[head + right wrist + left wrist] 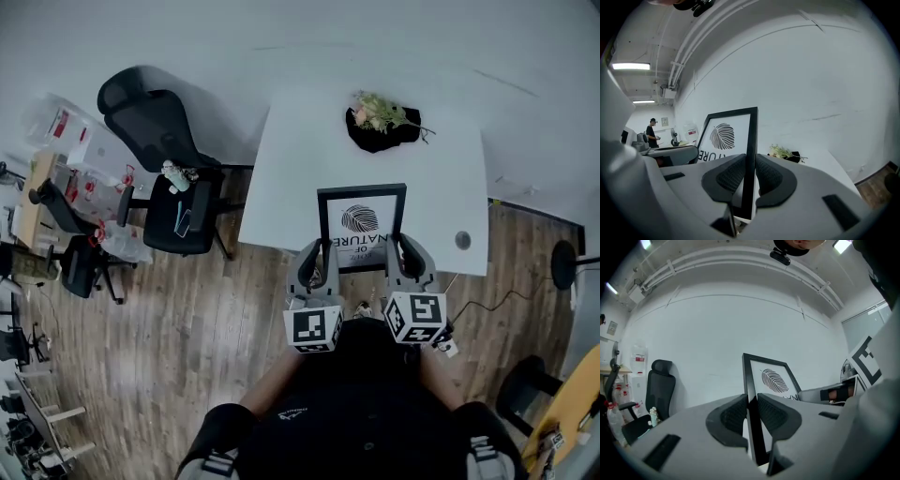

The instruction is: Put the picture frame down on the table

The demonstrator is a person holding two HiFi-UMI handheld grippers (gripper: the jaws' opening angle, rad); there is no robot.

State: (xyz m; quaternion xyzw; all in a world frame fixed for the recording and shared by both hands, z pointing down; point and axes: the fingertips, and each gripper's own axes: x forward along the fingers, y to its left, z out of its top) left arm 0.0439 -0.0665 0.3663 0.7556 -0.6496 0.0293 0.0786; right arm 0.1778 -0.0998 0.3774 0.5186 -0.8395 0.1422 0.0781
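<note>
Picture frame (362, 225): stood upright just below the centre of the head view, black border, print facing the camera; was held by both side rails.
Leaf print (360, 218): showed a dark leaf on white with lettering beneath, partly covered by the grippers.
Left gripper (319, 255): sat at the frame's left rail, lower centre of the head view, marker cube nearest the camera.
Left fingers (732, 416): were closed narrowly on the frame's black edge, ribbed pads pressed against both faces in the left gripper view.
Right gripper (405, 251): sat at the frame's right rail, level with the other one.
Right fingers (729, 177): were clamped on the frame's edge the same way, the rail running up between the pads in the right gripper view.
Counter (291, 178): was white and filled the upper centre of the head view; frame's lower edge lined up with the near rim, contact could not be made out.
Flower arrangement (382, 120): lay on a dark base at the counter's far side, well apart from the frame.
Office chair (155, 131): stood at the upper left, beside the counter.
Wood floor (187, 337): spread across the lower left.
Person (650, 133): stood small at the far left of the right gripper view.
</note>
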